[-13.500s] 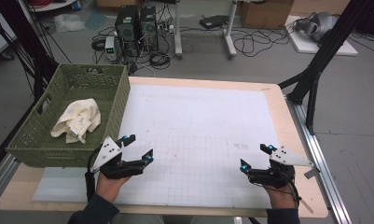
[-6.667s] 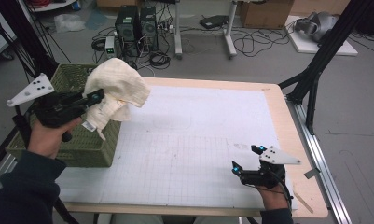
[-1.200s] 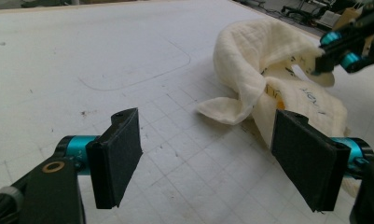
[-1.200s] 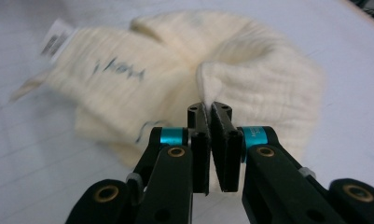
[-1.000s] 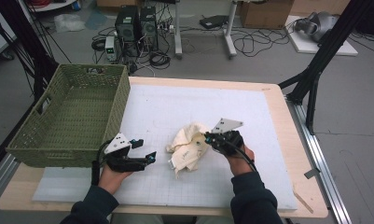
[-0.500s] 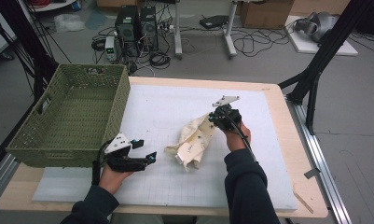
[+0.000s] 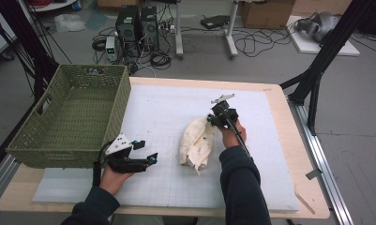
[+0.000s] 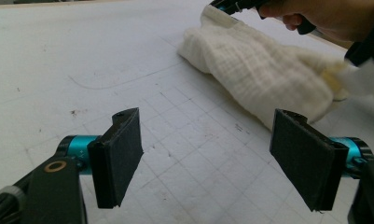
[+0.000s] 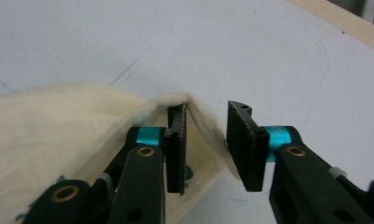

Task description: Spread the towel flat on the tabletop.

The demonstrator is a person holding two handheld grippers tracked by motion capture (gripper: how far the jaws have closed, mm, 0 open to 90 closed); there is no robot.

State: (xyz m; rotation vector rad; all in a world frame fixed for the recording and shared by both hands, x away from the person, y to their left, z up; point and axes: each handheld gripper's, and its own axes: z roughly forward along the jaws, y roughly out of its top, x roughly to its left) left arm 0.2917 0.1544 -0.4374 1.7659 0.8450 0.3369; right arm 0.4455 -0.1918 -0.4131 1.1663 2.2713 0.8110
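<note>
A cream cloth [image 7: 197, 143] lies stretched out on the white gridded mat [image 7: 167, 108] in the middle of the table. My right gripper [image 7: 210, 120] is at the cloth's far end, low over the mat. Its jaws have just been opening. In the right gripper view a raised fold of the cloth [image 9: 58, 130] still stands between the parted pads of the right gripper [image 9: 207, 109], no longer pinched. My left gripper [image 7: 147, 150] rests near the front left, open and holding nothing. In the left gripper view the left gripper [image 8: 205, 126] faces the cloth [image 8: 259, 70] lying farther off.
A green woven basket [image 7: 68, 122] stands at the table's left side, with nothing showing inside. Wooden table edges [image 7: 293, 136] frame the mat. Computers and cables [image 7: 139, 23] sit on the floor behind, and a black stand [image 7: 317, 70] rises at the right.
My right gripper has pulled the cloth's end away toward the far right, drawing the bundle out long on the mat, and its jaws have parted. The left hand has stayed put.
</note>
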